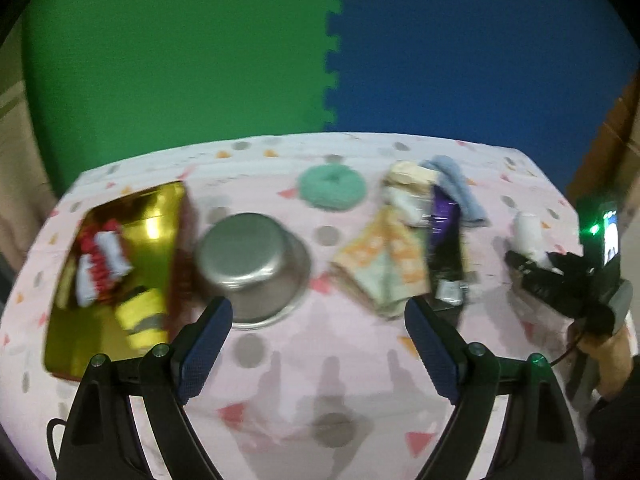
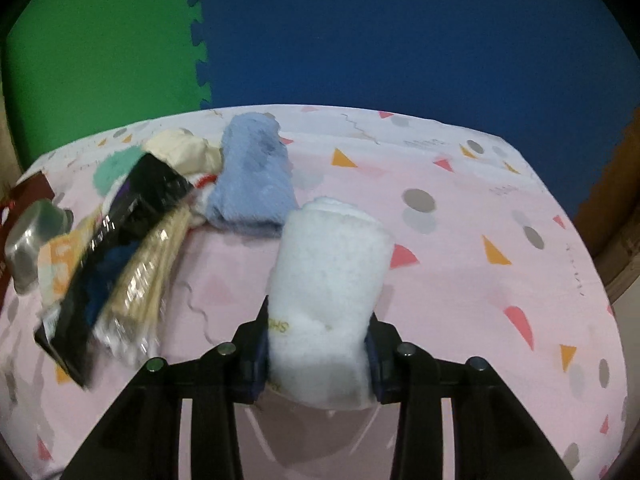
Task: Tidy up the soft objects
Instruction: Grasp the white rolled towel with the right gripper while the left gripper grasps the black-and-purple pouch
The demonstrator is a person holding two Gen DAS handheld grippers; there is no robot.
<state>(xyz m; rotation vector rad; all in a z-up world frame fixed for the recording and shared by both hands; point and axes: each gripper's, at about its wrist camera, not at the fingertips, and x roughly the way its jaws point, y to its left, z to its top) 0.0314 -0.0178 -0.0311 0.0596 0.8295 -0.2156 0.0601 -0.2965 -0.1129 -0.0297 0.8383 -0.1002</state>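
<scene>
Right wrist view: the right gripper (image 2: 316, 344) is closed on a white rolled towel (image 2: 330, 280), which is pinched at its near end between the two jaws and stands up and away from them, apparently lifted off the pink patterned tablecloth (image 2: 480, 220). Just beyond the towel a blue fluffy cloth (image 2: 254, 176) lies on the tablecloth, touching a loose pile: a black packaged item (image 2: 120, 240), a beige packaged item (image 2: 148, 276), a cream cloth (image 2: 182, 150) and a teal fluffy ring (image 2: 114, 168) partly hidden behind them.

From the left wrist view the left gripper (image 1: 318, 340) is seen with its jaws spread wide and nothing between them, held above the tablecloth. Just ahead of the jaws an upturned steel bowl (image 1: 252, 264) is set, and an orange patterned cloth (image 1: 380, 264) is spread to its right. To the left of the bowl a gold tin tray (image 1: 156, 208) already holds a red and white item (image 1: 100, 260) and a yellow and grey rolled item (image 1: 144, 316).

The task is judged partly done: two items are boxed, one towel is in hand, and the pile and the teal ring are left to be sorted.
</scene>
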